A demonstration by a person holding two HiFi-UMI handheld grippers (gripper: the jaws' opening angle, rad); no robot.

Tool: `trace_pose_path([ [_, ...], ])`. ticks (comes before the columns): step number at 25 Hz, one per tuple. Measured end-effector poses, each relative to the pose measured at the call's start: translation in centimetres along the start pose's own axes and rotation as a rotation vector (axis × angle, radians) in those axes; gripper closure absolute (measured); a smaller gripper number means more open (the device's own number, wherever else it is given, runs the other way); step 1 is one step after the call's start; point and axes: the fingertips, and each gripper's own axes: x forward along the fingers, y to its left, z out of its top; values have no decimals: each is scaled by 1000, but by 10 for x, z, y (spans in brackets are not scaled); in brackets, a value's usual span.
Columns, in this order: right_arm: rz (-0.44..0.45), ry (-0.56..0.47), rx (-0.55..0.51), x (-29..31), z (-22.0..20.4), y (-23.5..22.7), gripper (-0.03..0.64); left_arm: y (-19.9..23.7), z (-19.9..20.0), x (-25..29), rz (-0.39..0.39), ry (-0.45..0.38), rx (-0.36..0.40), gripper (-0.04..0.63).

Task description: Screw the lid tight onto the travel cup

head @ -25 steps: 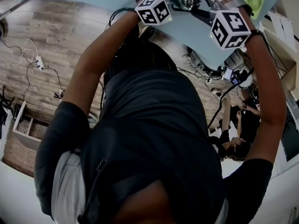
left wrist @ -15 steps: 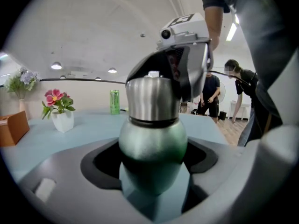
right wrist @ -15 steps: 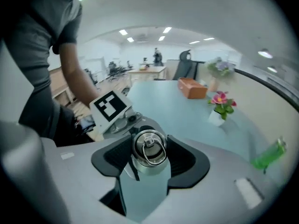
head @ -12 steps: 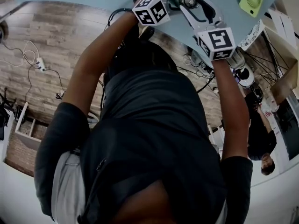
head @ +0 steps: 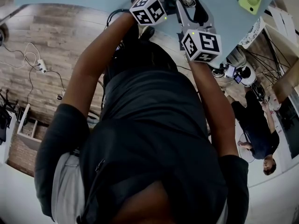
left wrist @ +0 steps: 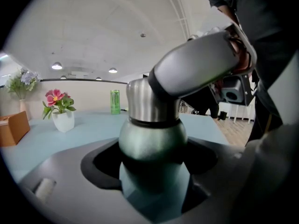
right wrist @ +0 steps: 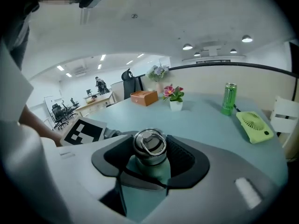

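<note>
A dark green travel cup (left wrist: 152, 146) with a steel lid (left wrist: 149, 101) stands on the pale blue table (right wrist: 210, 120). My left gripper (left wrist: 152, 148) is shut on the cup's green body, its jaws pressed to both sides. My right gripper (right wrist: 150, 148) comes from above and is shut on the lid (right wrist: 149, 145), whose ring handle faces the camera. In the head view both grippers meet at the top edge, the left gripper (head: 161, 1) beside the right gripper (head: 186, 3), with the lid (head: 187, 0) just showing. The cup's base is hidden.
On the table stand a green can (right wrist: 228, 98), a white pot of pink flowers (right wrist: 175, 99), a cardboard box (right wrist: 144, 97) and a flat green fan (right wrist: 254, 125). Cables lie on the wooden floor (head: 37, 59). Another person (head: 257, 129) stands at the right.
My right gripper has swung round the lid: its marker cube moved from the far right leftward and down, towards my body. The left gripper and the cup have stayed in place.
</note>
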Motion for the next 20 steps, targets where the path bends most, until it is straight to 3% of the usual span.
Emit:
trace_pose_path([
  [9, 26, 50, -14, 0, -2, 1, 388, -1, -1, -1, -2, -1, -1, 175],
  [12, 86, 104, -90, 1, -1, 2, 388, 0, -1, 0, -2, -1, -2, 175],
  [16, 238, 171, -370, -2, 12, 13, 385, 0, 0, -1, -4, -3, -2, 175],
  [20, 486, 329, -885, -9, 8, 31, 382, 0, 0, -2, -5, -4, -2, 175],
])
